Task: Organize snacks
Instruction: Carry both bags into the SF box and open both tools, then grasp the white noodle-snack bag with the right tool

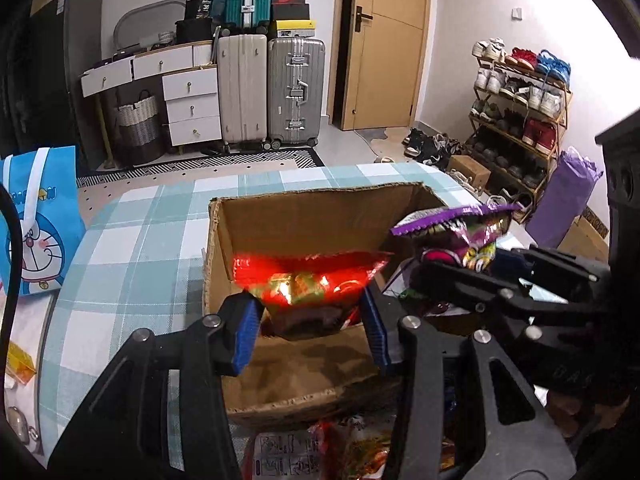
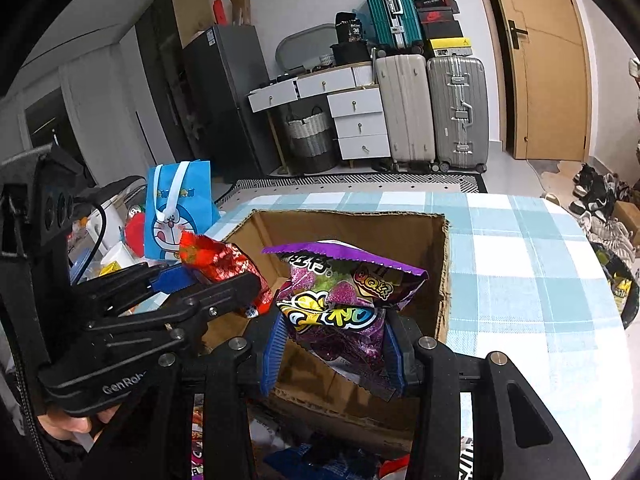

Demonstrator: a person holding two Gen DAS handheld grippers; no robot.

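Observation:
An open cardboard box (image 1: 256, 224) stands on the blue-and-white checked table; it also shows in the right wrist view (image 2: 360, 228). My left gripper (image 1: 310, 328) is shut on a red snack bag (image 1: 308, 280) and holds it over the box's near edge. The red bag also shows at the left of the right wrist view (image 2: 218, 258). My right gripper (image 2: 334, 350) is shut on a purple snack bag (image 2: 344, 292) above the box opening. The purple bag also shows at the right of the left wrist view (image 1: 460, 226). The two grippers are side by side.
More snack packets (image 1: 332, 448) lie on the table in front of the box, also seen in the right wrist view (image 2: 320, 456). A blue Doraemon bag (image 1: 40, 216) stands at the table's left edge. Suitcases (image 1: 296, 92), drawers and a shoe rack (image 1: 520, 108) line the room behind.

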